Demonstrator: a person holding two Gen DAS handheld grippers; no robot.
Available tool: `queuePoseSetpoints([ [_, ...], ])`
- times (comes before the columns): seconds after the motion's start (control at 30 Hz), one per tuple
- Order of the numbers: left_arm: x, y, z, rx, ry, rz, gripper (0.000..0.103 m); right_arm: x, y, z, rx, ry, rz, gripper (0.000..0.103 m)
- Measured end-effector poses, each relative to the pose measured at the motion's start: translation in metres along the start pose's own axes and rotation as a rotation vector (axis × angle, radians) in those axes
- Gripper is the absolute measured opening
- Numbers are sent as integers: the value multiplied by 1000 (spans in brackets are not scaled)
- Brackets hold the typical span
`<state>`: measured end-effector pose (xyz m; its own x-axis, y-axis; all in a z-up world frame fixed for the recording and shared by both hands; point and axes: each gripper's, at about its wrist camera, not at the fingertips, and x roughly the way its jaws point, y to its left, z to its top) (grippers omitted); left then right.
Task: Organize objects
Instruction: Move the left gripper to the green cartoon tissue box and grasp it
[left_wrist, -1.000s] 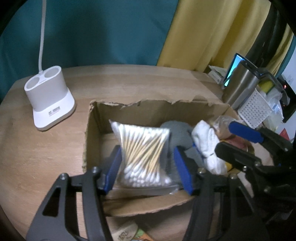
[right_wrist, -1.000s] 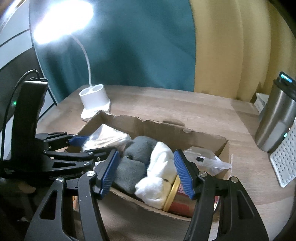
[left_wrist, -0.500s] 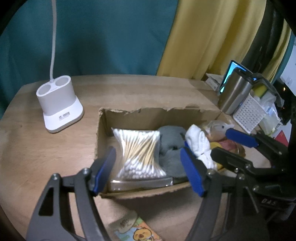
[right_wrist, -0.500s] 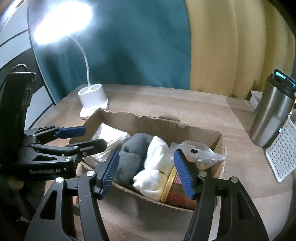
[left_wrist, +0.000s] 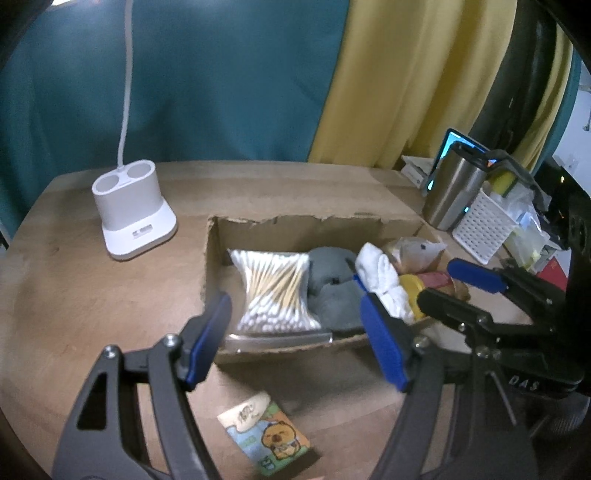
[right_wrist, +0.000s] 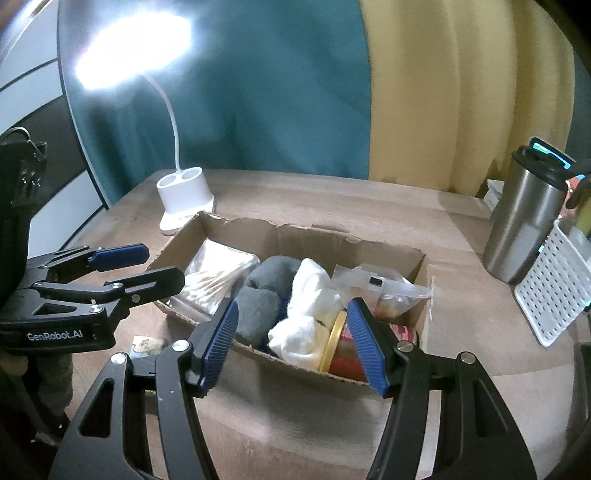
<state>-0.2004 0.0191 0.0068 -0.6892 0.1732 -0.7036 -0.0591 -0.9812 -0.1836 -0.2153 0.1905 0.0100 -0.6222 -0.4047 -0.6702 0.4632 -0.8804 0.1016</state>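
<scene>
A torn cardboard box (left_wrist: 295, 227) (right_wrist: 266, 230) on the wooden table holds a bag of cotton swabs (left_wrist: 275, 290) (right_wrist: 214, 273), grey socks (left_wrist: 334, 291) (right_wrist: 267, 284), a white cloth (left_wrist: 382, 280) (right_wrist: 306, 310), a gold-lidded jar (left_wrist: 424, 284) (right_wrist: 340, 347) and a clear bag (left_wrist: 413, 249) (right_wrist: 380, 288). My left gripper (left_wrist: 295, 339) (right_wrist: 136, 266) is open and empty above the box's near wall. My right gripper (right_wrist: 291, 343) (left_wrist: 454, 284) is open and empty over the box's right end. A small cartoon-printed packet (left_wrist: 267, 435) lies on the table in front of the box.
A white desk lamp base (left_wrist: 131, 208) (right_wrist: 184, 197) stands left of the box. A steel tumbler (left_wrist: 452, 192) (right_wrist: 521, 218) and a white perforated basket (left_wrist: 484, 225) (right_wrist: 554, 284) stand at the right. Curtains hang behind the table.
My left gripper has pulled back and up from the swab bag, which now lies in the box. The cartoon packet has come into view. My right gripper has drawn back slightly.
</scene>
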Motion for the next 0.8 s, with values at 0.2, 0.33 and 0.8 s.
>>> queuePoseSetpoints([
  [0.2, -11, 1, -8, -27, -10, -15, 74, -9, 1, -5, -2, -7, -12, 65],
  [0.33, -17, 0, -13, -23, -16, -7, 76, -16, 0, -7, 7, -19, -20, 65],
  [0.8, -30, 1, -37, -42, -7, 8, 76, -31, 5, -22, 9, -21, -16, 65],
])
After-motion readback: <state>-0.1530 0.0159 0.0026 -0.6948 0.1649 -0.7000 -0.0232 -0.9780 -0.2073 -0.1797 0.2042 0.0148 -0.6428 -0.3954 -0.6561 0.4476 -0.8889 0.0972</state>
